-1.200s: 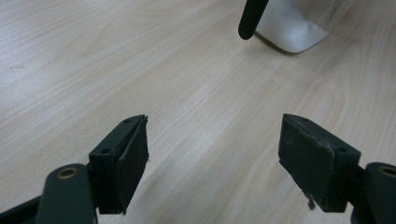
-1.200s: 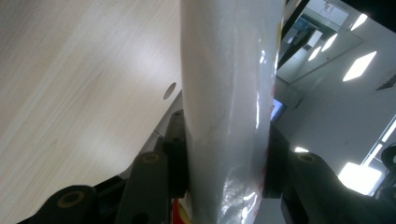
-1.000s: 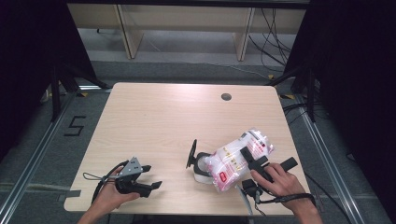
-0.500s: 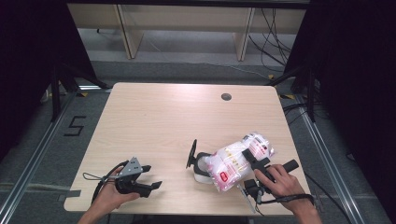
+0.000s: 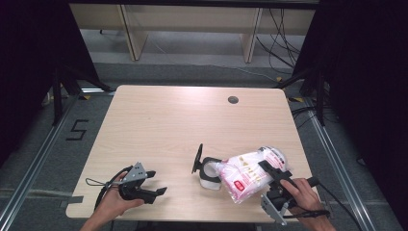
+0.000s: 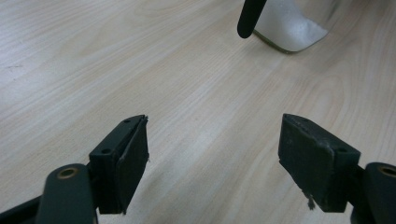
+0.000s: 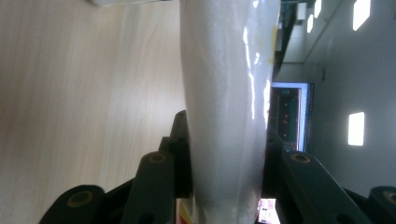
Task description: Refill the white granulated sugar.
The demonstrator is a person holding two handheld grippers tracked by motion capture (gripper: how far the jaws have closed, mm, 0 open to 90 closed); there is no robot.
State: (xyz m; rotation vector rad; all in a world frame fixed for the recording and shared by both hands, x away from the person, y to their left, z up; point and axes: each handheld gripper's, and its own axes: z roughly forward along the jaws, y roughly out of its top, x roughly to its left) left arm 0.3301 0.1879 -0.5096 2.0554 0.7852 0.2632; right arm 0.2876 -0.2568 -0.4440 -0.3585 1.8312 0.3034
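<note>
We note the right gripper (image 5: 270, 179) clamped across a clear plastic bag of white granules (image 5: 250, 175) with red printing. In the right gripper view the bag (image 7: 226, 93) sits squeezed between both pads, and the jaws have just been closing further on it. The bag's long axis runs away from the right fingers toward the table's middle, tilting down to its far end. That end lies at the mouth of a white container (image 5: 209, 175), which has a black hinged lid (image 5: 197, 158) standing open on its far side.

The right gripper is the nearer 1 by far. The left gripper (image 5: 155, 185) rests well apart near the front edge of the table (image 5: 163, 120), jaws spread wide with nothing between them. In the left gripper view the container (image 6: 289, 28) lies ahead and slightly right of its fingers, out of reach.

Against the earlier frames, the bag and right hand sit a little further toward the container; the left hand is unchanged. We judge the coming move depends on lining the bag's low end over the container's opening.
</note>
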